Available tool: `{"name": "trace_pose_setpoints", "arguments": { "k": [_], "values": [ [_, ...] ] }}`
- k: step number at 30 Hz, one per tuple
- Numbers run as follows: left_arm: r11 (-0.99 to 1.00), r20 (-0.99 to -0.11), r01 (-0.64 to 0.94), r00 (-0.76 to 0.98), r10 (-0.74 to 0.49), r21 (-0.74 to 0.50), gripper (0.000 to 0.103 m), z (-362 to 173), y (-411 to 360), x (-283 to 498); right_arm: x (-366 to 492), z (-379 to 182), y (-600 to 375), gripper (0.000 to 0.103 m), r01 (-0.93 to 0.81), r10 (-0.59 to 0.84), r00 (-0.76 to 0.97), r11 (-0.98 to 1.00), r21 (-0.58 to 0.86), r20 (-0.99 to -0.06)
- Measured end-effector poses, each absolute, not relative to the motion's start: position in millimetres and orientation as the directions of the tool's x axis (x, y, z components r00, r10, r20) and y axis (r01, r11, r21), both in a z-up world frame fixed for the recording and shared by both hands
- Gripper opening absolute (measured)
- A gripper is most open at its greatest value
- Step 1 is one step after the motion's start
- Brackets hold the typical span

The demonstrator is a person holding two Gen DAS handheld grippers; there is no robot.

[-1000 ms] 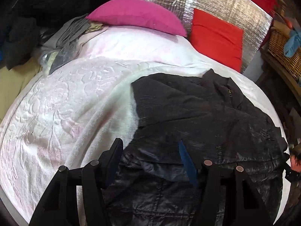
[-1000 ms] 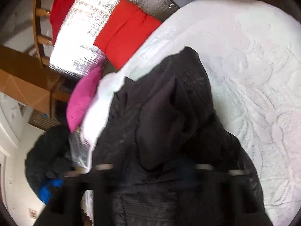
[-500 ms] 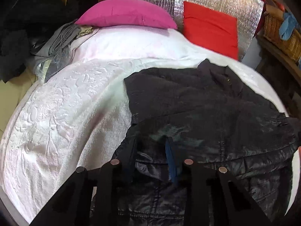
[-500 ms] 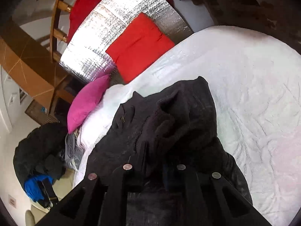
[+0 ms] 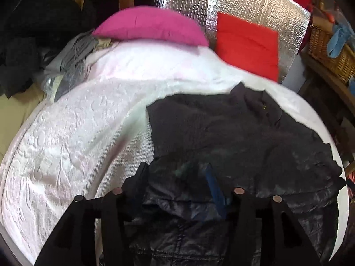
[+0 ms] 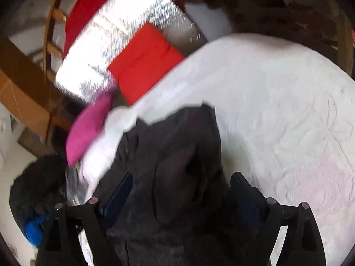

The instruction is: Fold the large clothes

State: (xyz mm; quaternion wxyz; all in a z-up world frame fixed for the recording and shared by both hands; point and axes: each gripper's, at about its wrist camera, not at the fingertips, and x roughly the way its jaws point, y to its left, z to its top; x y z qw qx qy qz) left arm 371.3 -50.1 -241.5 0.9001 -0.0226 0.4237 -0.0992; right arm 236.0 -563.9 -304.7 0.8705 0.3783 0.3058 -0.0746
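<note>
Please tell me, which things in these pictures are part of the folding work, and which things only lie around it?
Part of the job:
black jacket
left gripper, open over the jacket
right gripper, open over the jacket
white bedspread, under the jacket

Only lying about:
pink pillow
red cushion
grey clothes
wicker basket

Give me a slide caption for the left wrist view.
Open left tongs over a black jacket spread on a white bedspread, pink pillow behind.

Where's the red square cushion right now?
Left wrist view, upper right: the red square cushion leans against the silver foil panel, right of the pink pillow.
</note>
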Motion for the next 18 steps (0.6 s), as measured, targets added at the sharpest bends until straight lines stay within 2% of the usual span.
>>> {"name": "trace_pose_setpoints", "arguments": {
  "k": [4, 8, 10, 12, 13, 17, 18],
  "values": [
    [0.979, -0.771, 0.157, 0.604, -0.202, -0.134, 0.061, -247.9, -53.6, 377.9, 259.0, -318.6, -564.4, 0.088, 0.367, 0.119, 0.768, 0.724, 0.584, -0.630],
    [0.980, -0.817, 0.144, 0.544, -0.192, -0.135, 0.061, -267.0, -56.5, 388.6, 285.6, -344.6, -562.3, 0.067, 0.386, 0.145, 0.689, 0.755, 0.529, -0.710],
    [0.983, -0.822, 0.144, 0.542, -0.175, -0.114, 0.061, -270.2, -59.7, 387.9, 292.2, -350.1, -554.9, 0.062, 0.388, 0.126, 0.662, 0.785, 0.482, -0.739],
    [0.984, -0.824, 0.152, 0.543, -0.161, -0.092, 0.061, -271.6, -62.9, 388.5, 294.4, -351.5, -550.5, 0.054, 0.381, 0.112, 0.655, 0.805, 0.455, -0.747],
    [0.984, -0.824, 0.157, 0.545, -0.154, -0.080, 0.061, -272.1, -65.0, 387.9, 294.0, -350.8, -548.5, 0.045, 0.379, 0.104, 0.652, 0.813, 0.441, -0.751],
    [0.984, -0.823, 0.177, 0.553, -0.130, -0.037, 0.060, -273.3, -72.1, 384.3, 292.4, -345.8, -541.3, 0.033, 0.365, 0.063, 0.653, 0.847, 0.386, -0.754],
    [0.983, -0.822, 0.180, 0.554, -0.130, -0.034, 0.055, -273.0, -72.3, 383.6, 290.1, -341.9, -539.9, 0.030, 0.361, 0.055, 0.661, 0.851, 0.382, -0.748]
  ]
}}
